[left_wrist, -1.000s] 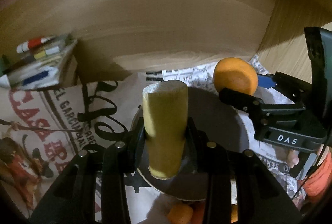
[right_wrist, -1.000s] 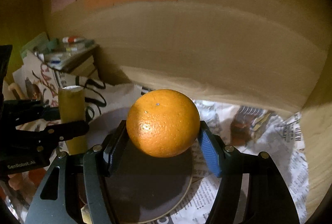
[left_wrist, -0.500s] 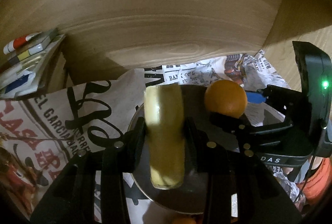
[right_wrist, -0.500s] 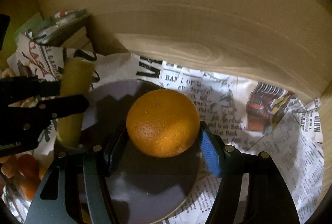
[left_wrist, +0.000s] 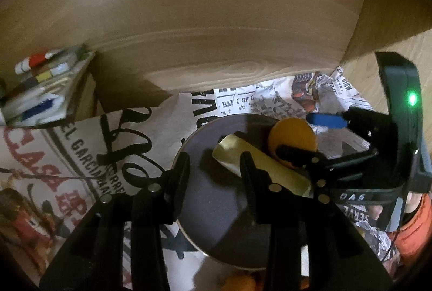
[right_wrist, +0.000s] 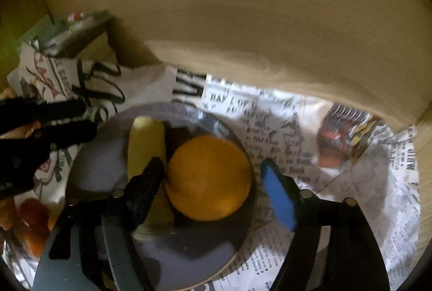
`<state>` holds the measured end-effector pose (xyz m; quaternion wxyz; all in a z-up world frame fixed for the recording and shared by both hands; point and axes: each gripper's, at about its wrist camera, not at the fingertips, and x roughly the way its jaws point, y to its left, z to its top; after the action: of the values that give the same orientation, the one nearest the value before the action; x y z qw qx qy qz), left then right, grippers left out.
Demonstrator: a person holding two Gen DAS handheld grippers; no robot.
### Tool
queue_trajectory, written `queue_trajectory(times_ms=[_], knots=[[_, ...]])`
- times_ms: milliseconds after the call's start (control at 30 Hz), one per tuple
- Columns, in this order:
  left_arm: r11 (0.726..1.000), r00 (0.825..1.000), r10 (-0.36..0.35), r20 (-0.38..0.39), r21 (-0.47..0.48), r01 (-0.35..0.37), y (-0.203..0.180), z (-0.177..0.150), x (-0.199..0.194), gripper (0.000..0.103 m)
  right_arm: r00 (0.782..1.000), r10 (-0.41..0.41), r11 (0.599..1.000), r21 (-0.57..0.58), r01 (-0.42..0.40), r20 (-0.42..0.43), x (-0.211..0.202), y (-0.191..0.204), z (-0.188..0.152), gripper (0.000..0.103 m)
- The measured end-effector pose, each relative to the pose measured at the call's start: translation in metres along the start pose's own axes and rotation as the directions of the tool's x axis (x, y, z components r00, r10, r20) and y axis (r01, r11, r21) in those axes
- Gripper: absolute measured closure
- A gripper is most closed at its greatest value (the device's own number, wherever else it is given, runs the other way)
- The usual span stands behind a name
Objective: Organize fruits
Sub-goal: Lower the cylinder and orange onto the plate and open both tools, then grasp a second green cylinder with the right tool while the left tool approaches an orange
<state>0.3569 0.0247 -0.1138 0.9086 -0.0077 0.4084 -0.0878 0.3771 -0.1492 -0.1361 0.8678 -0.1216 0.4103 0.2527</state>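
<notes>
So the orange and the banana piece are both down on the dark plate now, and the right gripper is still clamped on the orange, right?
Not quite. The right gripper is open, its blue pad clear of the orange, as the right wrist view shows. Orange and banana piece do lie on the dark plate.

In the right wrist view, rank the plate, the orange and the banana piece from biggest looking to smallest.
1. Plate, by far the widest.
2. Orange.
3. Banana piece, though the right gripper finger covers part of it, so its full length is unsure.
</notes>
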Motion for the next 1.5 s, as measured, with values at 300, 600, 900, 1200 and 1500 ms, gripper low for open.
queue_trajectory(times_ms=[300,600,900,1200,1500], knots=[[0.999,0.994,0.040,0.102,0.020,-0.043,-0.007,-0.010,-0.055,0.061,0.991,-0.006,1.000,-0.026,0.009,0.132,-0.064,0.012,0.002,0.026],[0.999,0.983,0.049,0.176,0.011,-0.052,-0.009,-0.032,-0.101,0.038,0.979,0.034,0.997,-0.072,-0.020,0.200,-0.115,0.040,-0.017,0.021],[0.998,0.985,0.064,0.160,-0.010,-0.064,-0.007,-0.064,-0.118,0.025,0.990,0.066,0.993,-0.104,-0.053,0.123,-0.102,0.068,-0.040,0.021],[0.997,0.990,0.080,0.117,0.001,-0.081,-0.001,-0.097,-0.111,0.019,0.995,0.094,0.994,-0.059,-0.096,-0.035,-0.059,0.067,-0.058,0.027],[0.998,0.993,0.065,0.100,0.000,-0.065,-0.002,-0.107,-0.105,0.019,0.988,0.141,0.987,-0.068,-0.145,-0.058,-0.055,0.072,-0.057,0.056]])
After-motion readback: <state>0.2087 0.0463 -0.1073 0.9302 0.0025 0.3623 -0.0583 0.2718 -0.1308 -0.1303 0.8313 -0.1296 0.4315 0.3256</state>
